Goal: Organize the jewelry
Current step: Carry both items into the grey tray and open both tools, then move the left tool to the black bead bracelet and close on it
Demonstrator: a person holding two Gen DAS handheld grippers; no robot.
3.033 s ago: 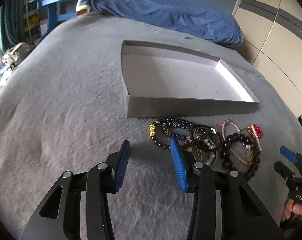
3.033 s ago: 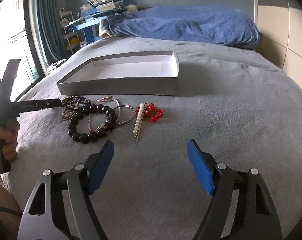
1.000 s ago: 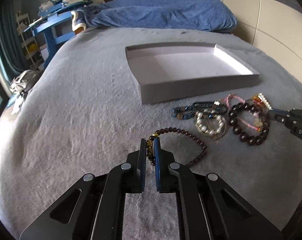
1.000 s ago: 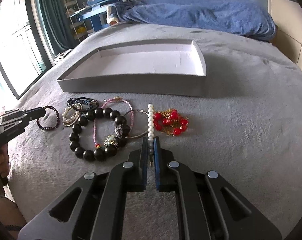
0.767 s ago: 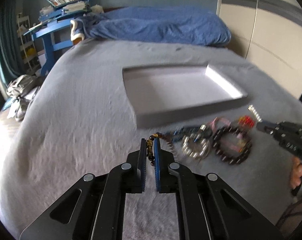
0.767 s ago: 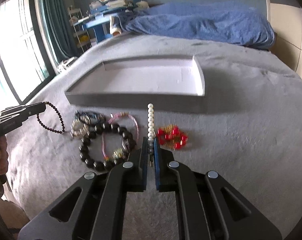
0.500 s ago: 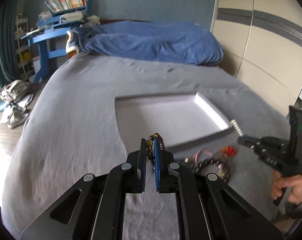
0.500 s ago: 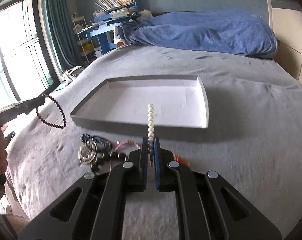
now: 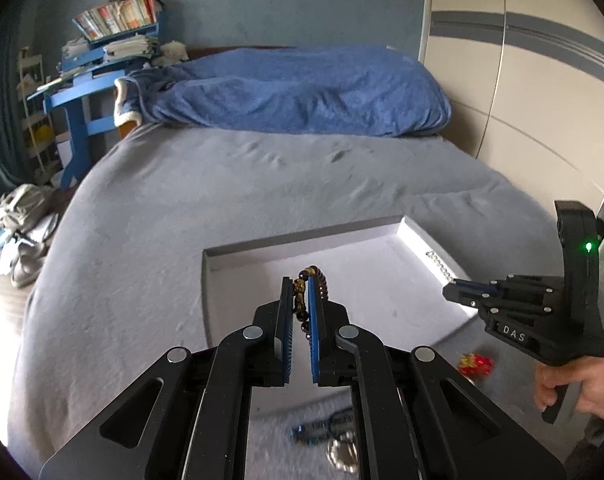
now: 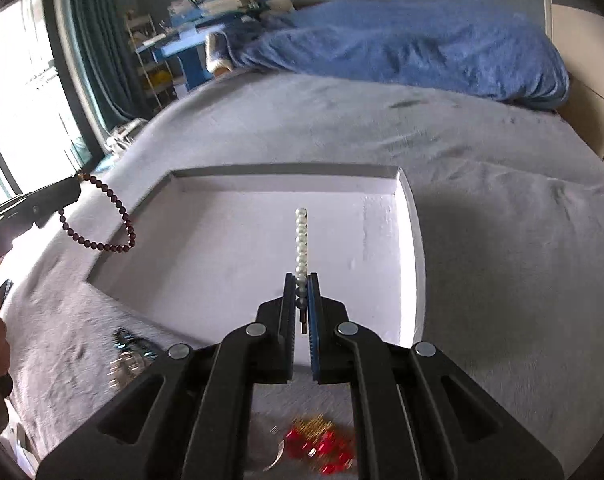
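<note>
1. Left wrist view: the left gripper (image 9: pixel 300 312) has its jaws nearly closed, pinching a dark bead bracelet (image 9: pixel 317 280) above the shallow grey tray (image 9: pixel 416 232) on the grey bed (image 9: pixel 221 184).
2. Right wrist view: that bracelet hangs as a loop at the tray's left edge.
3. The right gripper (image 10: pixel 300 300), jaws nearly closed, clamps a pearl pin (image 10: pixel 301 236) at its lower end; its long axis points straight away, above the tray floor.
4. Red beads (image 10: pixel 322 450) lie on the bed beneath.

— What does the left gripper (image 9: pixel 300 312) hold?
— A dark bead bracelet (image 9: pixel 314 280), pinched above the grey tray (image 9: pixel 237 250).
— And opposite?
— The right gripper (image 9: pixel 456 287) grips a pearl strand (image 9: pixel 439 264) over the tray's right wall.
</note>
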